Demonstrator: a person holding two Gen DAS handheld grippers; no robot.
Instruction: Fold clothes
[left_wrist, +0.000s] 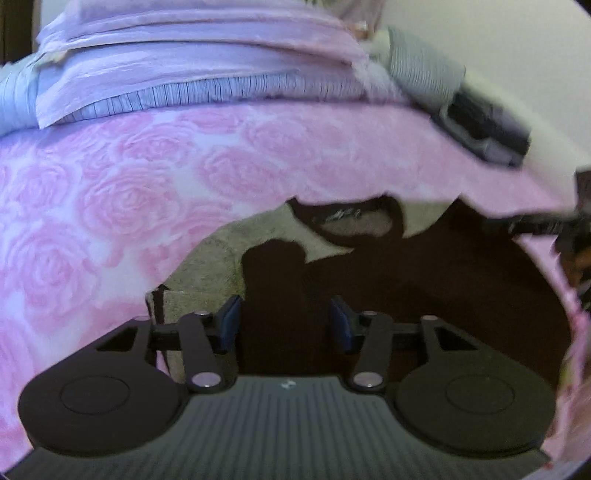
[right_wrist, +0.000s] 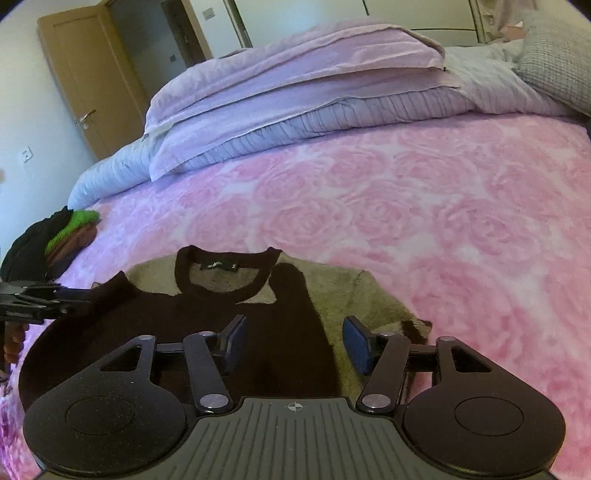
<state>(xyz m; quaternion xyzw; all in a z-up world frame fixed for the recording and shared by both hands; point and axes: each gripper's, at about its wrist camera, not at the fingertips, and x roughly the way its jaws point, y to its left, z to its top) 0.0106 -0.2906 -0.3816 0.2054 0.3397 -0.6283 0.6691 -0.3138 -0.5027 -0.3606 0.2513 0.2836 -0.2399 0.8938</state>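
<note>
— Sweater (right_wrist: 207, 332), dark and tan, lies flat at the bed's (right_wrist: 424, 206) near edge, collar toward the pillows (right_wrist: 295, 81)!
— And the claws?
— Left claw (left_wrist: 284, 325) and right claw (right_wrist: 295, 343) both released, hovering over it, gripping nothing.

Sweater (right_wrist: 236, 317) flat at near edge of bed (right_wrist: 424, 206); folded bedding (right_wrist: 295, 99) along far edge; clothes pile (right_wrist: 55, 240) at left edge.

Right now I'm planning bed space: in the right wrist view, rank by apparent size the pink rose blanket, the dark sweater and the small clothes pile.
1. pink rose blanket
2. dark sweater, though nearness enlarges it
3. small clothes pile
</note>
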